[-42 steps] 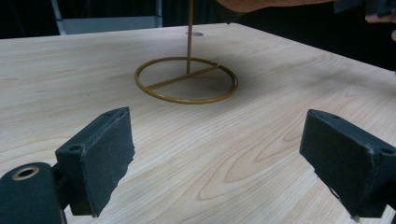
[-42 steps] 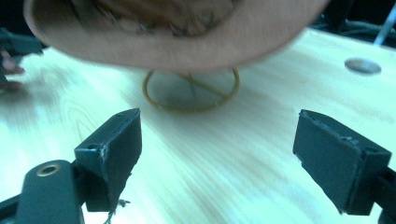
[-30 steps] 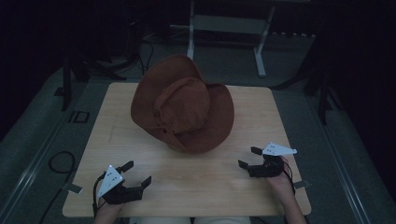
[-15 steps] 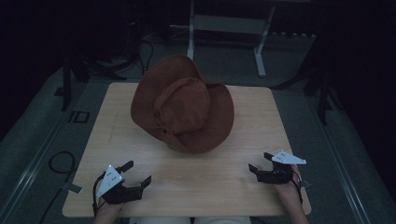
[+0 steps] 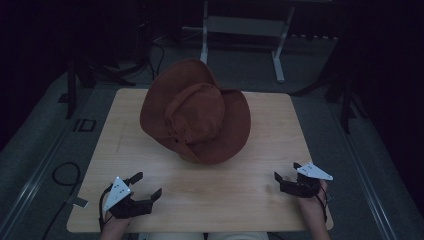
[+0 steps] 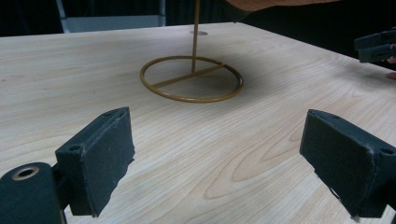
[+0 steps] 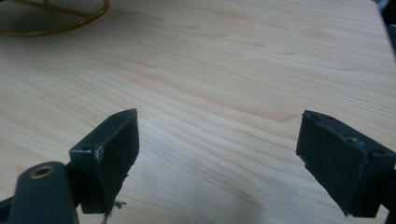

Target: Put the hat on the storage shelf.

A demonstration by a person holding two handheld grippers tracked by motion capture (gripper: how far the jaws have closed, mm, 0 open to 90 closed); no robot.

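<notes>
Brown hat point(image 5: 196, 117) sits on a gold wire stand point(image 6: 191, 77) at mid-surface, toward the far edge of the wooden surface point(image 5: 225, 190). Left hand-held gripper point(image 5: 142, 192) rests near the front left corner, jaws spread wide, holding nothing. Right hand-held gripper point(image 5: 286, 176) rests near the front right corner, likewise released. Both are well apart from the hat.

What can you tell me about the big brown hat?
The hat is rusty brown, soft and floppy, like felt or suede, with a dented crown and a wide wavy brim. It sits tilted in the middle of the wooden table, raised on a thin gold wire stand with a ring base. Neither gripper touches it.
</notes>
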